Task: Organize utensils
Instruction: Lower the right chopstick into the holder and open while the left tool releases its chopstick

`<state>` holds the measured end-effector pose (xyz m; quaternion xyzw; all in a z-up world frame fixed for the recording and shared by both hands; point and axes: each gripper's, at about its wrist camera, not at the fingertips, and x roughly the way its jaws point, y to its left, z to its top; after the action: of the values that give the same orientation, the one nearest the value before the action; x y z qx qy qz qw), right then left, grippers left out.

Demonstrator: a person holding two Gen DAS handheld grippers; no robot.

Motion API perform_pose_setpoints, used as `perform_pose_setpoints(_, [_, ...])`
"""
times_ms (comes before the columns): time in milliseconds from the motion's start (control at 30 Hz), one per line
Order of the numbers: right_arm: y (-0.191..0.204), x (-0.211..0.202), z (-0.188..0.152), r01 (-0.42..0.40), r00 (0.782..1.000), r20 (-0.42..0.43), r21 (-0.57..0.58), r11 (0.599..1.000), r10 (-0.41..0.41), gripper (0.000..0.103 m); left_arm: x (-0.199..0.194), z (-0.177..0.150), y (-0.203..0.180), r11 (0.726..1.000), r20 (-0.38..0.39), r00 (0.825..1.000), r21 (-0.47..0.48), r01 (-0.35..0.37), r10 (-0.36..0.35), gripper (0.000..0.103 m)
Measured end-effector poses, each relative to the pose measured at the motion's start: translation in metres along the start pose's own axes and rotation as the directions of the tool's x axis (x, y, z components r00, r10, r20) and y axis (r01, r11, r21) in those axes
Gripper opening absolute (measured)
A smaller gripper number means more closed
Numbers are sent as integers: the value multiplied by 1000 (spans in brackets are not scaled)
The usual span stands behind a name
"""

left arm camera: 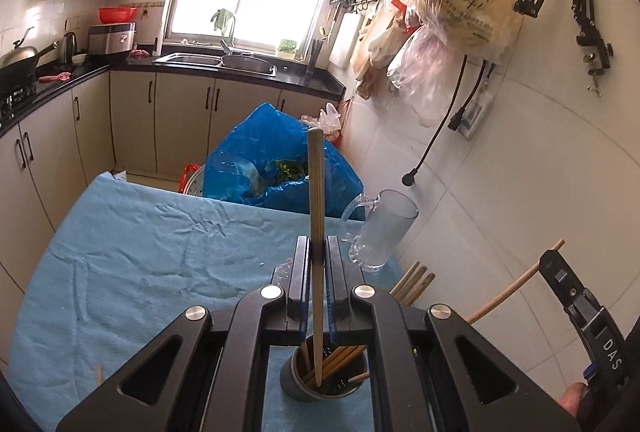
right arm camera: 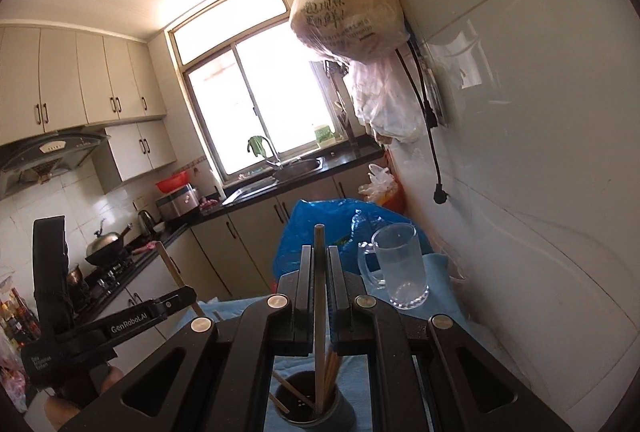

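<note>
In the left wrist view my left gripper (left arm camera: 318, 244) is shut on a wooden chopstick (left arm camera: 314, 172) held upright. Its lower end shows over the mouth of a dark utensil cup (left arm camera: 292, 384) that holds several chopsticks. My right gripper (left arm camera: 550, 260) comes in at the right edge, shut on a second chopstick (left arm camera: 516, 284). In the right wrist view the right gripper (right arm camera: 319, 252) pinches its chopstick (right arm camera: 319, 236) above the same cup (right arm camera: 344, 412). The left gripper (right arm camera: 186, 296) appears at the left with its chopstick (right arm camera: 170, 264).
A clear glass mug (left arm camera: 380, 228) (right arm camera: 400, 268) stands on the blue cloth (left arm camera: 140, 252) by the tiled wall. Several loose chopsticks (left arm camera: 414, 282) lie near the table's right edge, one more (left arm camera: 98, 374) at the left. A blue plastic bag (left arm camera: 256, 152) rises behind the table.
</note>
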<state>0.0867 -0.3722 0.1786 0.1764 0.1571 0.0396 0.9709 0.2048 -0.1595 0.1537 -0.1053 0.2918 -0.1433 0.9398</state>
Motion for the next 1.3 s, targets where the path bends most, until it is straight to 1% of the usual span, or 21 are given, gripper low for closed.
perform_pose_setpoints(233, [-7, 19, -12, 3, 998, -56, -1, 1000, -3, 6, 16, -13, 6, 1000, -27, 999, 0, -17, 17, 6])
perform_pose_setpoints(500, [-7, 37, -28, 0, 992, -126, -2, 1000, 0, 6, 25, -21, 15, 1000, -61, 998, -8, -30, 29, 6])
perform_pose_setpoints(667, [-13, 43, -31, -16, 986, -165, 30, 999, 20, 7, 21, -23, 18, 1000, -66, 998, -12, -15, 14, 6])
perform_pose_setpoints(733, [-15, 41, -29, -29, 986, -166, 36, 999, 34, 7, 17, -22, 18, 1000, -62, 998, -17, -8, 7, 14])
perform_pose_setpoints(800, [-14, 35, -26, -29, 988, -149, 39, 999, 35, 10, 11, -20, 19, 1000, -53, 999, -21, -5, 4, 18])
perform_pose_setpoints(900, [-11, 19, -20, -39, 992, -118, 45, 998, 44, 11, -2, -19, 20, 1000, -41, 999, -27, 8, -9, 19])
perform_pose_setpoints(967, [-8, 5, -17, -53, 994, -95, 49, 997, 57, 11, -16, -19, 24, 999, -27, 1000, -36, 15, -16, 25])
perform_pose_setpoints(1000, [-7, -4, -16, -66, 994, -80, 54, 996, 71, 11, -22, -19, 25, 999, -18, 1000, -41, 18, -19, 31])
perform_pose_setpoints(1033, [-4, -12, -15, -78, 994, -70, 58, 995, 81, 11, -30, -20, 27, 999, -5, 1000, -44, 19, -19, 34])
perform_pose_setpoints(1100, [0, -28, -17, -103, 993, -52, 61, 993, 107, 15, -46, -24, 30, 999, 11, 1000, -39, 15, -15, 34])
perform_pose_setpoints(1167, [2, -40, -19, -118, 992, -41, 64, 991, 121, 19, -59, -31, 34, 999, 17, 1000, -38, 18, -18, 37])
perform_pose_setpoints(1233, [6, -50, -26, -131, 990, -41, 61, 989, 134, 23, -72, -40, 40, 999, 19, 1000, -40, 12, -12, 48])
perform_pose_setpoints(1300, [9, -56, -36, -136, 989, -55, 66, 988, 140, 26, -80, -49, 47, 999, 15, 1000, -42, 3, -3, 50])
